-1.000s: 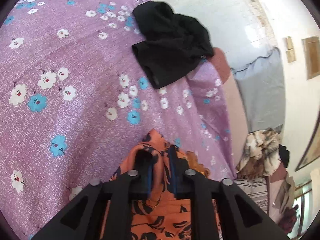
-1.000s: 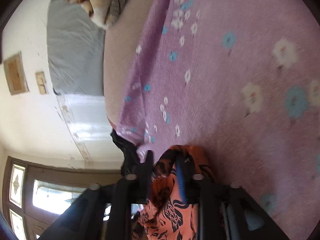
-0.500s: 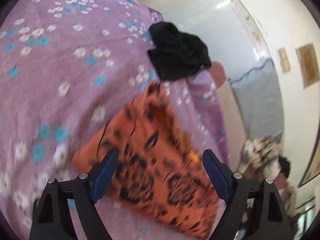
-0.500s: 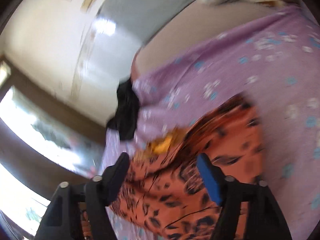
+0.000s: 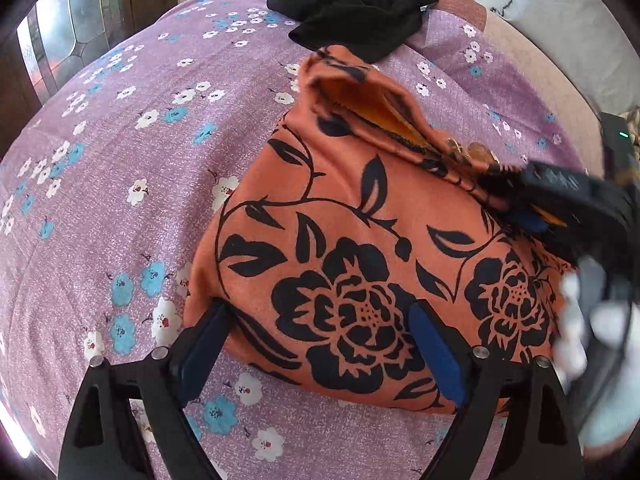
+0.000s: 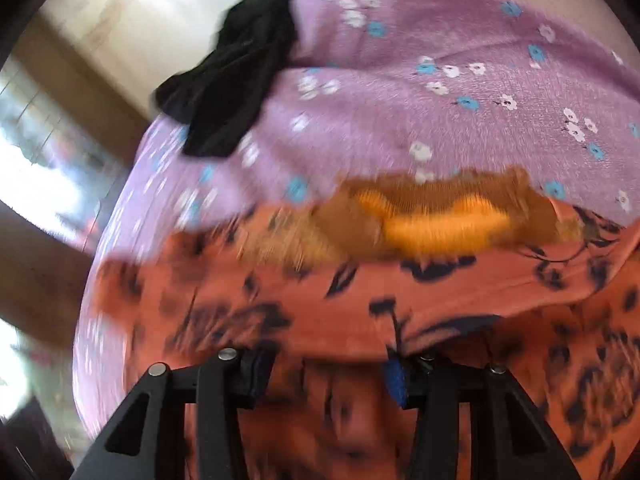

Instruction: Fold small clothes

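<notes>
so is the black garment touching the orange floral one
Touching: in the left wrist view the orange floral garment has its far corner lying against the black garment's near edge, no bedsheet visible between.

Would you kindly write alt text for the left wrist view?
An orange garment with black flowers lies on a purple flowered sheet, the open left gripper straddling its near edge. A black garment lies beyond; the right gripper reaches in, blurred.

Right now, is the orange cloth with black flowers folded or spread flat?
Partly folded, not flat: the orange cloth with black flowers lies bunched on the purple floral bedsheet, its far edge turned up, showing the yellow inner side.
</notes>
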Motion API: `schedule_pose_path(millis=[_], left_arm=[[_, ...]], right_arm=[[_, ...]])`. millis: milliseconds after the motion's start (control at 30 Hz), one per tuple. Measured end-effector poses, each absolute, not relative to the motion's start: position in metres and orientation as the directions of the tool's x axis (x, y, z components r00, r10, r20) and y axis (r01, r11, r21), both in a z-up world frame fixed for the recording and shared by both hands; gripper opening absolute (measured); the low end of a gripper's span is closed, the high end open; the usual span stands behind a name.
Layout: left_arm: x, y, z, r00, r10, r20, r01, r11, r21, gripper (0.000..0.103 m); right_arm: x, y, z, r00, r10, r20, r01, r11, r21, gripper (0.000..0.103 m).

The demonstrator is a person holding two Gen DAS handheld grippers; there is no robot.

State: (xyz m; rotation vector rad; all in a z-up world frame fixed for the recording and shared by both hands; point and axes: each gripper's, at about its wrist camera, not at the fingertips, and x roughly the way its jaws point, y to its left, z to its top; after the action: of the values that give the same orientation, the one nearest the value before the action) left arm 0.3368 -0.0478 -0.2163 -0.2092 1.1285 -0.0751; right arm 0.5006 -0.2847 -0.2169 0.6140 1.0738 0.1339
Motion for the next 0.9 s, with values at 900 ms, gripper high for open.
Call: schedule_pose_path(millis=[900], left_arm=[[0.338, 0.007, -0.217, 0.471, -0.023, -0.882, -0.153, 0.982, -0.107, 0.093]], right_arm=[[0.231, -0.462, -0.207, 0.696, 0.257, -0.67, 0.357, 0.686, 0.634, 0.057]])
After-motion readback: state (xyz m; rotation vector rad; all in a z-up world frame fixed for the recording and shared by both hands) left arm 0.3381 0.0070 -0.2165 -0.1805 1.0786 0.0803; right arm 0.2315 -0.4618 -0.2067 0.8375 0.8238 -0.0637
